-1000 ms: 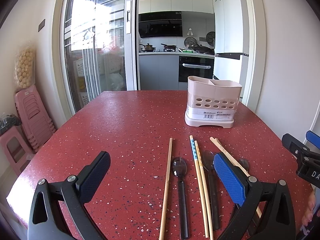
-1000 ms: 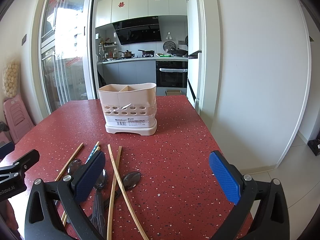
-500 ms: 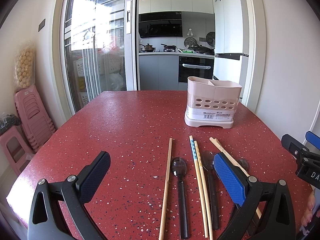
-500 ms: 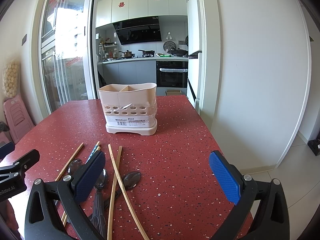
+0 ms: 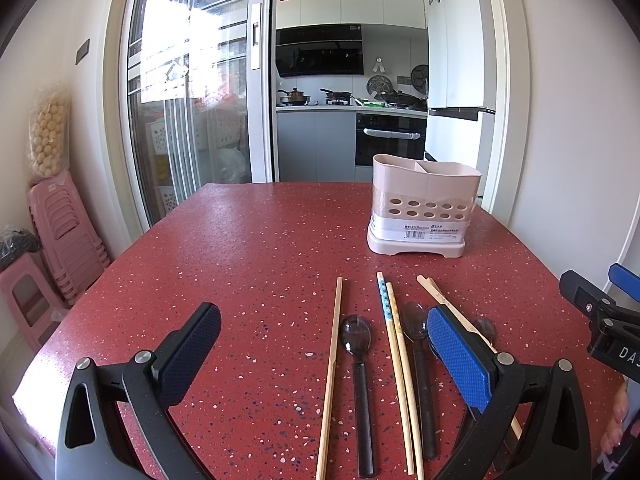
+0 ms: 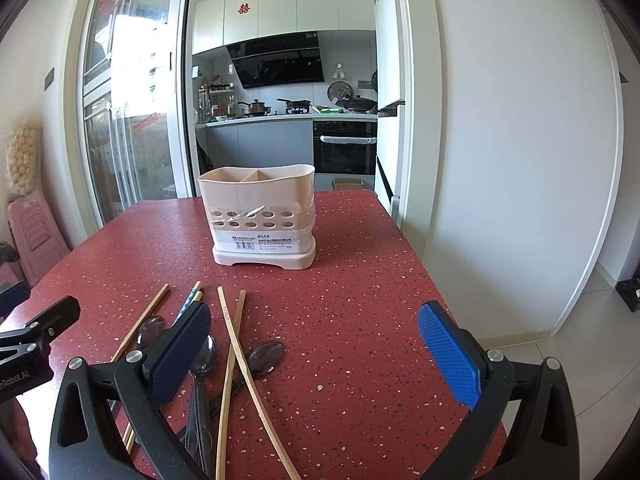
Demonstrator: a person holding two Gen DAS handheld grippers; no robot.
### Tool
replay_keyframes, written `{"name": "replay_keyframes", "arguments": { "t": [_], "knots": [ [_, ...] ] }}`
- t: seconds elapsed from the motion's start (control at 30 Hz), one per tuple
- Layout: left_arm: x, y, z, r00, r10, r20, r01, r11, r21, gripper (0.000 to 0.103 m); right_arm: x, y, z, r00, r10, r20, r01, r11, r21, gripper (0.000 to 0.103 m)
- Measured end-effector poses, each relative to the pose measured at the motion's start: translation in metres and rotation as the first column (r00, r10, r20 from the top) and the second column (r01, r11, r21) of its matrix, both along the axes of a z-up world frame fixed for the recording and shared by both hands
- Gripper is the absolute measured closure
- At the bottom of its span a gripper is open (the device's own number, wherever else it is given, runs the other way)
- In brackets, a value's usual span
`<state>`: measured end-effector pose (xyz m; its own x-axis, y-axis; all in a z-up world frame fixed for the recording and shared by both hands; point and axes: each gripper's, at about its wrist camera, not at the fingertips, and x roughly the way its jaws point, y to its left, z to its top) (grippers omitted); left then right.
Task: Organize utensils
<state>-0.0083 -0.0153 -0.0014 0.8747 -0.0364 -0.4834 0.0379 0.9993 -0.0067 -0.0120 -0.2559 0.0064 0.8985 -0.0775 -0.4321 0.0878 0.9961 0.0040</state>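
Nothing has changed over the last second: both of your grippers hang where they were, no utensil has shifted, and the sorting has not begun. Every piece is still yours to pick.

Start at the left. Your left gripper (image 5: pixel 324 348) hovers low over the red speckled table (image 5: pixel 240 248), jaws spread wide and holding nothing. Between its fingers, at about 12 o'clock from the camera, lies a single plain wooden chopstick (image 5: pixel 334 360), and just right of it a dark spoon (image 5: pixel 358 360) with its bowl pointing away from you. Next comes a pair of chopsticks (image 5: pixel 394 356) lying side by side, one with a blue-patterned tip, then a second dark spoon (image 5: pixel 416 332) partly hidden behind the blue pad of the right-hand finger. At about 1 o'clock another pair of chopsticks (image 5: pixel 436 294) runs diagonally, with a third spoon bowl (image 5: pixel 484 326) peeking out beyond it.

Farther right and back, at 1 o'clock in the left view, stands the beige utensil holder (image 5: pixel 424 208), upright, divided into compartments and, from what shows of its rim, still empty.

Your right gripper (image 6: pixel 314 348) is likewise wide open and empty. It points at bare table; the utensils sit toward 10 o'clock of it, around its left finger, where two chopsticks (image 6: pixel 234 352) cross over a spoon (image 6: pixel 264 356).

My judgement: the single chopstick between the left fingers is your easiest first grasp.
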Motion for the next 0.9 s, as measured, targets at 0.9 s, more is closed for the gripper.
{"name": "replay_keyframes", "arguments": {
  "t": [0.9],
  "knots": [
    [-0.0018, -0.0012, -0.0006, 1.000, -0.004, -0.006, 0.004, 1.000, 0.002, 0.000, -0.0013, 0.0026, -0.0004, 1.000, 0.003, -0.004, -0.003, 1.000, 0.004, 0.000]
  ]
}}
